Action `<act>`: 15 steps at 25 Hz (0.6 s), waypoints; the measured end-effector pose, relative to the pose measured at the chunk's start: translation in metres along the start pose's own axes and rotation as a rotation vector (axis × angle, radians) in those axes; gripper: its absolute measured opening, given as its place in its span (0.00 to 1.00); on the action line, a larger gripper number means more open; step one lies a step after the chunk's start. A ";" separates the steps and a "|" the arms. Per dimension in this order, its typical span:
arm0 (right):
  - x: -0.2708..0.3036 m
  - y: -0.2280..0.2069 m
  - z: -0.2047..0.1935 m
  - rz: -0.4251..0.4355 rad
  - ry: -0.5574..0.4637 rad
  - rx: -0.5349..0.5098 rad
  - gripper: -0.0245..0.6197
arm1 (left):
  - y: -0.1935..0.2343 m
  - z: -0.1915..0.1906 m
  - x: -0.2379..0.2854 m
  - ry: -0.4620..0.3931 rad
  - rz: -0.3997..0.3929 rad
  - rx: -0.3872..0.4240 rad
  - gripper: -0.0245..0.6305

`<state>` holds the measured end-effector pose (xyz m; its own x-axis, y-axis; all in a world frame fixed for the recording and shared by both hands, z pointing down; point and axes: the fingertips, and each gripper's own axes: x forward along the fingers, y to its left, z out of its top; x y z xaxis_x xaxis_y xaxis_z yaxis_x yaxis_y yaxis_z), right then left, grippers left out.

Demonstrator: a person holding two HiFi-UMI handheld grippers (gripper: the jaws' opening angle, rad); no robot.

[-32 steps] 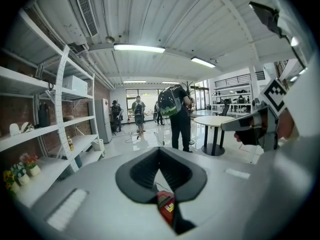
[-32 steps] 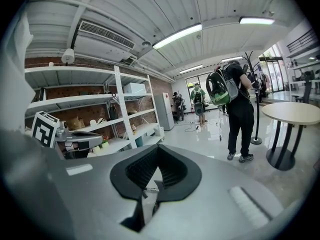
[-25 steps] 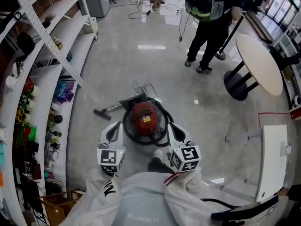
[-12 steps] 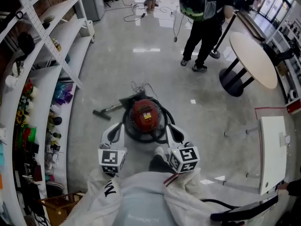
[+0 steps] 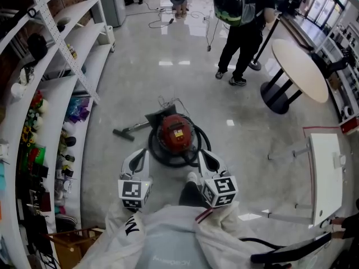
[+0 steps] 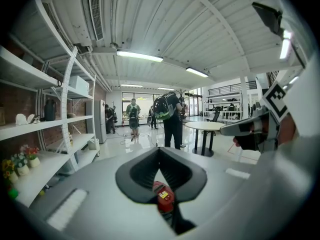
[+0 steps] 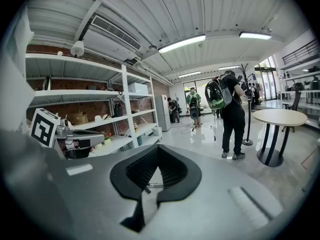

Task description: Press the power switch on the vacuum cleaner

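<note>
Meeting with nothing between them, the jaws of the left gripper (image 5: 137, 153) and the right gripper (image 5: 204, 153) point forward above the floor (image 5: 140, 83). Just ahead of both grippers, the red vacuum cleaner (image 5: 175, 134) sits on the floor, ringed by its black hose (image 5: 162, 160), and neither gripper touches it.

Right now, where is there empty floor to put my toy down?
Bare floor lies between the shelves and the standing person, and also between the vacuum cleaner and the white table. It is crowded close around the vacuum cleaner, where its hose and wand lie.
</note>
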<state>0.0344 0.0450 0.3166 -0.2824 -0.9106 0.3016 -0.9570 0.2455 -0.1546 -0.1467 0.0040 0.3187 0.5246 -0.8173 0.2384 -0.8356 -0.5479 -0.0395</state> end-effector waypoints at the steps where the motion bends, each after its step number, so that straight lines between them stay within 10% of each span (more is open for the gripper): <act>1: -0.003 0.005 -0.002 0.002 0.000 -0.002 0.04 | 0.000 -0.003 -0.006 0.001 0.001 -0.003 0.04; 15: -0.043 0.063 -0.033 0.009 0.024 -0.023 0.04 | -0.003 -0.037 -0.072 0.028 -0.009 -0.038 0.04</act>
<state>-0.0157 0.1105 0.3250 -0.2926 -0.9001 0.3227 -0.9555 0.2619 -0.1359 -0.1874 0.0711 0.3374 0.5282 -0.8064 0.2661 -0.8365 -0.5479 -0.0001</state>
